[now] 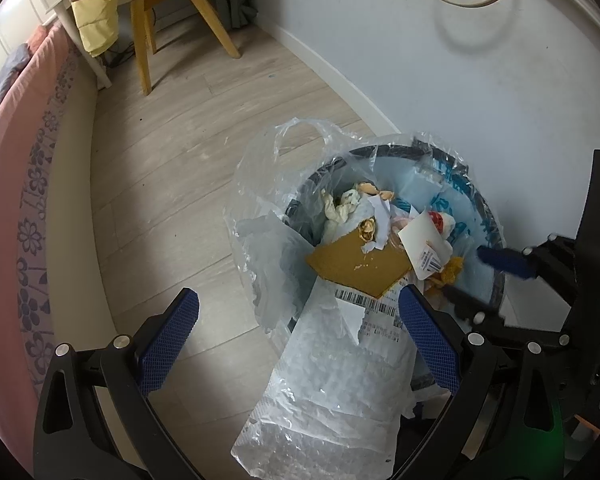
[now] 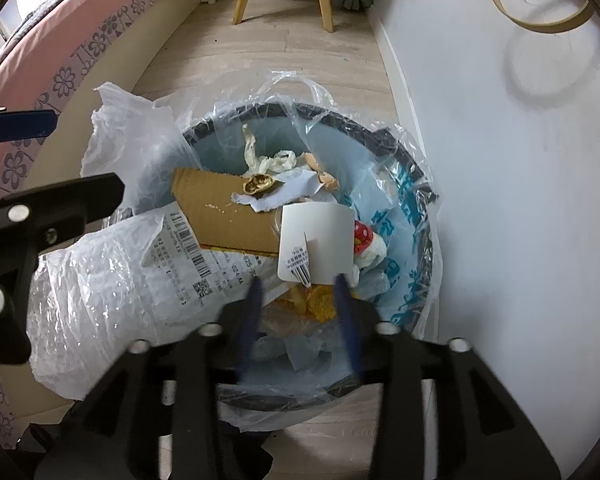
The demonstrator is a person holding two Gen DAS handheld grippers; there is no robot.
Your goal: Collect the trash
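I am looking down along the right gripper (image 2: 298, 286), whose blue fingers (image 2: 252, 312) are standing partly apart above the trash bin (image 2: 426, 248), blurred, with nothing pinched between them. Just beyond their tips a white card with a barcode label (image 2: 320, 240) is lying on top of the rubbish, not touching either pad as far as I can tell. Under it, orange-yellow scraps (image 2: 320, 302) are showing between the fingers.

I am holding the left gripper (image 1: 300, 332) wide open over the near rim of the bin, its fingers (image 1: 428, 344) gripping nothing; a bubble-wrap mailer with a shipping label (image 1: 332, 384) is lying between them, draped over the bin's edge and hanging outside.

Further out, a brown cardboard piece (image 2: 228, 212) is resting across the heap, with a walnut shell (image 2: 260, 184) on its far edge, torn white paper (image 2: 292, 194), eggshell pieces (image 2: 320, 170) and crumpled tissue (image 2: 272, 160) behind. A red-and-white spotted wrapper (image 2: 364, 236) is sitting beside the card. A clear plastic liner (image 2: 140, 132) is billowing around the bin's rim.

The bin is standing on the wood floor (image 1: 160, 184) against a white wall (image 2: 520, 240), with a pink-edged bed (image 1: 20, 160) on the other side and wooden chair legs (image 1: 144, 40) beyond.
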